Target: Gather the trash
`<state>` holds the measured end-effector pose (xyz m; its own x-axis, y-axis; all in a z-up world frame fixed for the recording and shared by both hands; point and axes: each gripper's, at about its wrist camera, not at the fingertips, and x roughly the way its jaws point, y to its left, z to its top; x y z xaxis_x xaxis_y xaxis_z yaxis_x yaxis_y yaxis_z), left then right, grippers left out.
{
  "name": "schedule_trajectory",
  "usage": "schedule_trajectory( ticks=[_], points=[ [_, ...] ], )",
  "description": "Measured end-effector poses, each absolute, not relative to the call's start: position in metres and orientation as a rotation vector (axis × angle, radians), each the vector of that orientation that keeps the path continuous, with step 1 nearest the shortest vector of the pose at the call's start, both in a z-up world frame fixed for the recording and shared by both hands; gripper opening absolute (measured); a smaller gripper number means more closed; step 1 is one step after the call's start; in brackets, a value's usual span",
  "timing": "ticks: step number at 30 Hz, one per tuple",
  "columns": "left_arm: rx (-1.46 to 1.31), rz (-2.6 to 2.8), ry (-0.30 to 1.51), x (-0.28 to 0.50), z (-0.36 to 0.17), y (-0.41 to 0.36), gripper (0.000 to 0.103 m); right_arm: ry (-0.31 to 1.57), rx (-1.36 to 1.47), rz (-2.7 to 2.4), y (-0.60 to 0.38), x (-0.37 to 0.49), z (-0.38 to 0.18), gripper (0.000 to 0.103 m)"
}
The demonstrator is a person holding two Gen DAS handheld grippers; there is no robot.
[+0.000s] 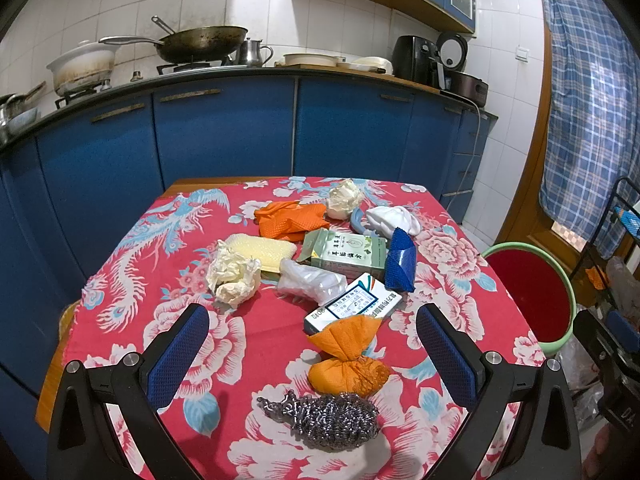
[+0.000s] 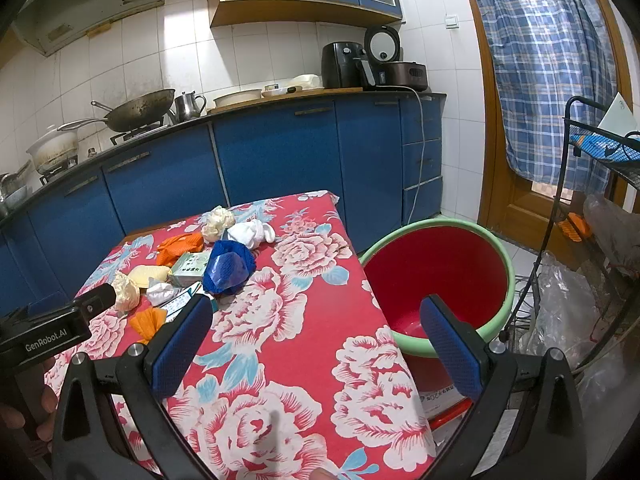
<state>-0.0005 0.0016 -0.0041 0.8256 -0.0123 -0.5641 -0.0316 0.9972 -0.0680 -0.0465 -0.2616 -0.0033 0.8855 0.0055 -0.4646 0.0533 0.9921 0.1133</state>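
Both claws are spread wide and hold nothing, so no trash is picked up yet. The left claw (image 1: 312,344) has the orange paper wad (image 1: 347,356) right between its 2 fingers – next it must drop down and squeeze. The right claw (image 2: 316,340) waits, the red tub (image 2: 436,276) just ahead of it.

The near right part of the tablecloth (image 2: 304,320) lies bare, so a gripper has room to pass there toward the red basin (image 2: 440,264) just beside the table's right edge. The basin's mouth is open and unblocked. A black wire rack (image 2: 560,208) and plastic bags (image 2: 560,312) crowd its far side. On the left half, trash is packed close: a steel scourer (image 1: 324,420) and an orange paper bundle (image 1: 348,356) sit nearest, with boxes (image 1: 352,304), wads and a blue piece (image 1: 400,264) behind, touching or overlapping.
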Motion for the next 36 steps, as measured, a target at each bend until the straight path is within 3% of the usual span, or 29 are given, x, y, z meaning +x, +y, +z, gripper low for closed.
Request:
schedule_trajectory(
  ticks=[19,33,36],
  points=[
    [-0.056,-0.004,0.671,-0.014,-0.014,0.007,0.103,0.497,0.127,-0.012,-0.253,-0.051,-0.001,0.102],
    [-0.046,-0.105,0.828,-0.008,-0.055,0.000,0.103,0.529,0.136,-0.010,-0.254,-0.045,-0.008,0.102],
    [-0.050,-0.124,0.853,-0.007,-0.062,-0.002,0.098,0.534,0.135,-0.008,-0.253,-0.044,-0.009,0.102]
  ],
)
